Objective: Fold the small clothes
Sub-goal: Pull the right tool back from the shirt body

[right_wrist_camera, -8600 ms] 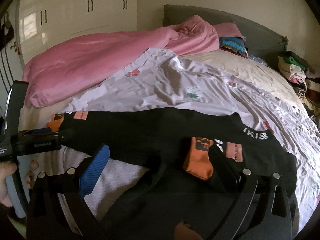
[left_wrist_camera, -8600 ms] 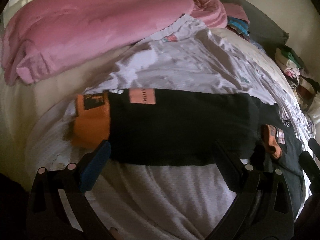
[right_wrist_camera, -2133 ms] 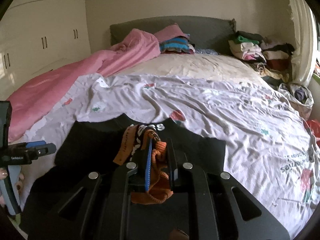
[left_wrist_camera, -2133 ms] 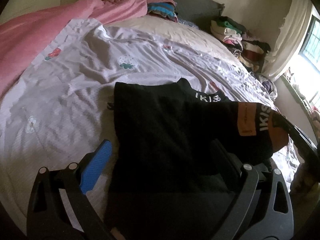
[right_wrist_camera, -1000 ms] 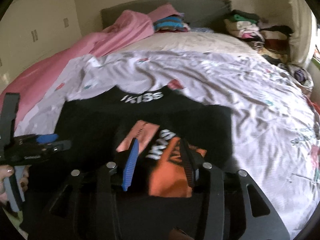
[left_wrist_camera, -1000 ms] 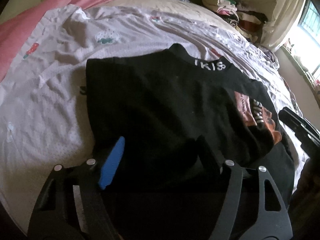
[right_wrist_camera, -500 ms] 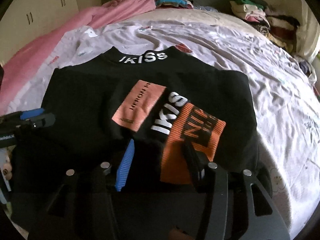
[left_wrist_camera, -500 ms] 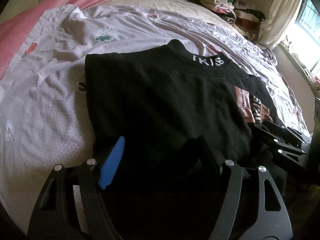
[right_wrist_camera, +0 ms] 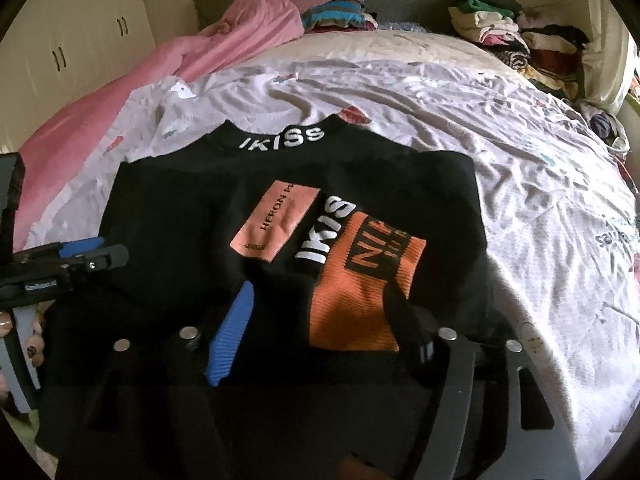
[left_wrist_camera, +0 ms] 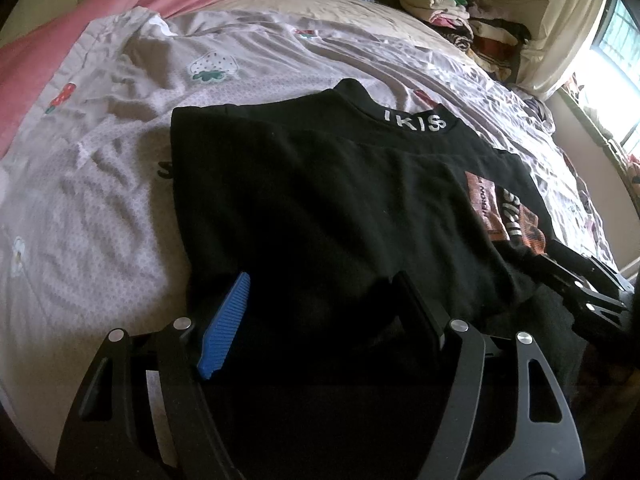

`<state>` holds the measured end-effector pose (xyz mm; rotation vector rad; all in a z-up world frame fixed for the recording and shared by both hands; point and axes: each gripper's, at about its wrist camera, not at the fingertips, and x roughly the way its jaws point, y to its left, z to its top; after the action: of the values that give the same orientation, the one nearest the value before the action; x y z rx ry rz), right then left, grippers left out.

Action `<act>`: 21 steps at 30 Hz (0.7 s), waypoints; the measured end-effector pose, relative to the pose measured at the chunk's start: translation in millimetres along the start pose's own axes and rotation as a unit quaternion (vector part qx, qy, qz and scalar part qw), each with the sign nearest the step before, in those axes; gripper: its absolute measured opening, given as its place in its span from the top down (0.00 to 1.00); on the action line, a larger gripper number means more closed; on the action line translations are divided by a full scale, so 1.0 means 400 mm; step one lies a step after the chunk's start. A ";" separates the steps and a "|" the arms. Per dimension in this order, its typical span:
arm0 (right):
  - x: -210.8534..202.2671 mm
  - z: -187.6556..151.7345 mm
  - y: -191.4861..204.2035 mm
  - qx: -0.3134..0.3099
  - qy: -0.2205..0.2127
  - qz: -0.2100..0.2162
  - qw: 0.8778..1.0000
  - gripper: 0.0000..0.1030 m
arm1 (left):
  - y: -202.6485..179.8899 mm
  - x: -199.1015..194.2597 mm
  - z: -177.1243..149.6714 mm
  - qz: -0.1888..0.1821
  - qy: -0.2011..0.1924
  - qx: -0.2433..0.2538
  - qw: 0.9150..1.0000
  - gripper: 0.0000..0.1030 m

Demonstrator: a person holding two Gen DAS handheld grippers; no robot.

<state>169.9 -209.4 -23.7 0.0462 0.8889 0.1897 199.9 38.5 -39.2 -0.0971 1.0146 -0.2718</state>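
Black sweater [right_wrist_camera: 176,216] lay flat on bed [right_wrist_camera: 460,120], collar far, hem near, sleeve [right_wrist_camera: 360,280] folded across its right half. Right gripper [right_wrist_camera: 320,320] was opening, pinching nothing, over the sleeve cuff; left gripper [left_wrist_camera: 320,308] spread over near-left hem, equally close.

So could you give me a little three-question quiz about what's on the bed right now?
1. True or false: the orange cuff lies folded onto the black sweater.
2. Which letters show on the collar: A) NIKE B) IKISS C) HERON
3. What lies along the bed's left side, beside the floral sheet?

Key: 1 true. 2 B. 3 a pink blanket.
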 end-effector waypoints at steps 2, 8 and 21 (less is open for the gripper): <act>-0.010 0.001 -0.001 0.003 -0.004 0.001 1.000 0.28 | 0.000 -0.001 0.000 0.000 0.000 0.000 1.000 0.37; -0.033 0.001 0.000 0.009 -0.016 0.004 1.000 0.14 | -0.002 -0.007 -0.003 -0.003 -0.001 -0.003 1.000 0.37; -0.078 0.007 0.002 0.017 -0.038 0.002 0.999 0.06 | -0.010 -0.042 -0.009 -0.013 -0.007 -0.013 1.000 0.24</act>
<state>152.7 -214.5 2.0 0.0856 0.8152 0.1760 187.7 39.1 -26.6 -0.1359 1.0031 -0.2821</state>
